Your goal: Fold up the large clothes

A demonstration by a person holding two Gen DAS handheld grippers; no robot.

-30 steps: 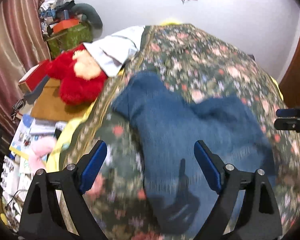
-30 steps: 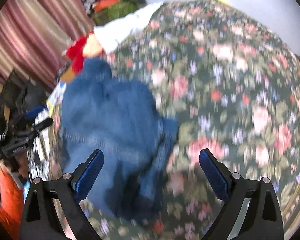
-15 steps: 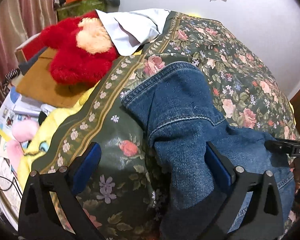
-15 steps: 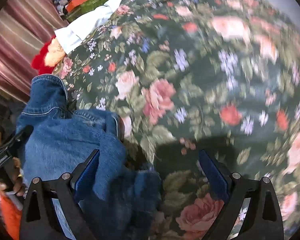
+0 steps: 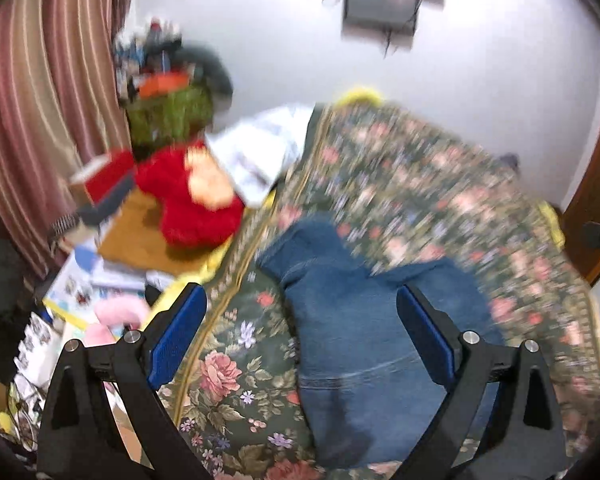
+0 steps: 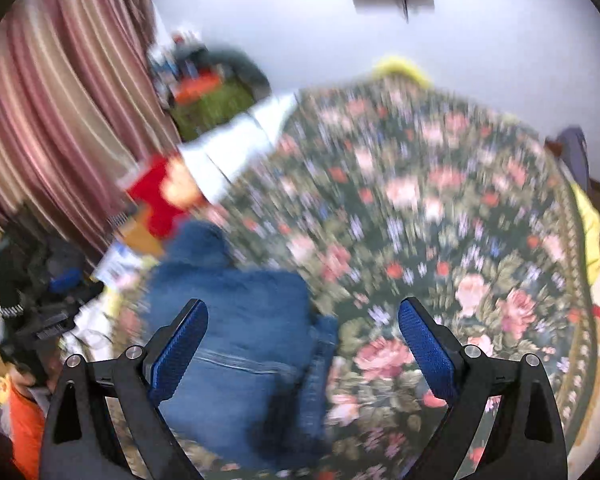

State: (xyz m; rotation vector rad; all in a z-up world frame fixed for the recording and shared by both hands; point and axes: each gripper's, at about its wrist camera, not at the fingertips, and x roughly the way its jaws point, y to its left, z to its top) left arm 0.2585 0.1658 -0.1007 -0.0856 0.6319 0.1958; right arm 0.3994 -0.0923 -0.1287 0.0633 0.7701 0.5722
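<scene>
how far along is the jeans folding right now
Partly done by the look of it: the jeans lie bunched in a compact heap on the floral bedspread, not spread out, though blur hides the exact folds. Nothing is in hand: the left tongs and right tongs are both open above the bed. Left: squaring up the bundle.

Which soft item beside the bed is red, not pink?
The plush toy by the white cloth; the pink one lies nearer the left gripper.
</scene>
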